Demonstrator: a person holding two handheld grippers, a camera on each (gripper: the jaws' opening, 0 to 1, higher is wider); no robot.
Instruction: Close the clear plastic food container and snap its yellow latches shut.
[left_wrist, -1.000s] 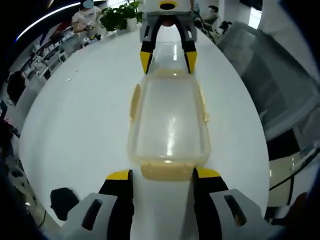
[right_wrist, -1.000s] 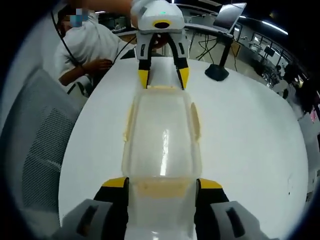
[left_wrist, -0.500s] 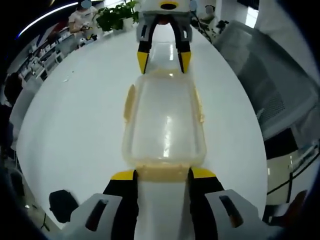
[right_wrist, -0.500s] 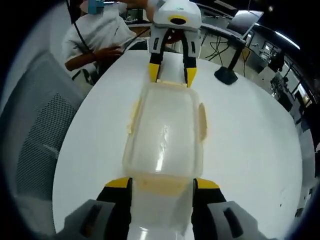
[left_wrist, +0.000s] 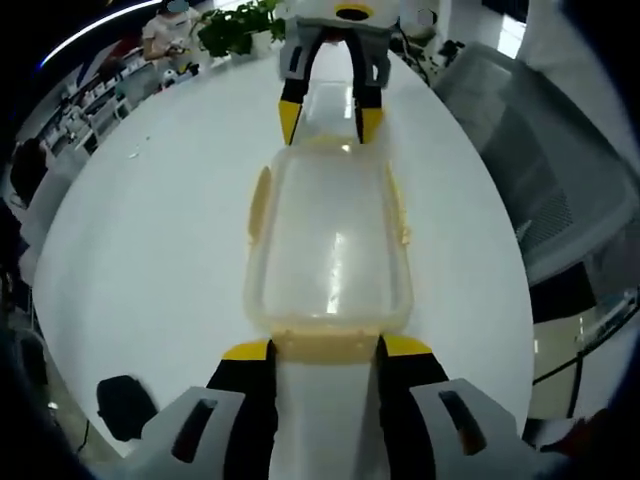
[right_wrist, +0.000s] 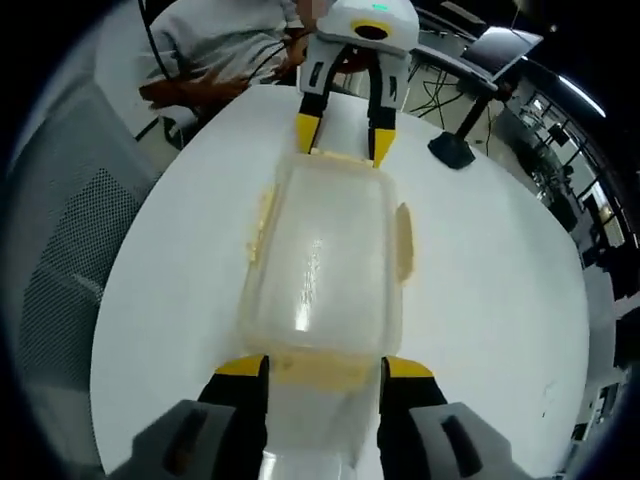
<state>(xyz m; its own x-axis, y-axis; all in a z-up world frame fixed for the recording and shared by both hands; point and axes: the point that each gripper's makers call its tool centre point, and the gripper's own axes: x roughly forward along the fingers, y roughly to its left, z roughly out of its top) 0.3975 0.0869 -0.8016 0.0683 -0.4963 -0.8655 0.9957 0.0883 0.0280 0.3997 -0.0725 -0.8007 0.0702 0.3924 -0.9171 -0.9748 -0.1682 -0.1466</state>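
Observation:
A clear plastic container with its lid on lies lengthwise on the white table, between my two grippers. My left gripper has its yellow-tipped jaws set against the sides of the near yellow end latch. At the far end my right gripper straddles the other end. In the right gripper view the same container runs from my right gripper, closed on its end latch, to the left gripper. Yellow side latches lie along both long sides.
A grey mesh chair stands past the table's edge. Potted plants and a small black object sit near the rim. A seated person in white, a black stand base and a laptop are beyond the far end.
Both pairs of jaws have narrowed slightly onto the end latches. The right gripper view has tilted, bringing the far end closer; the container has stayed where it was.

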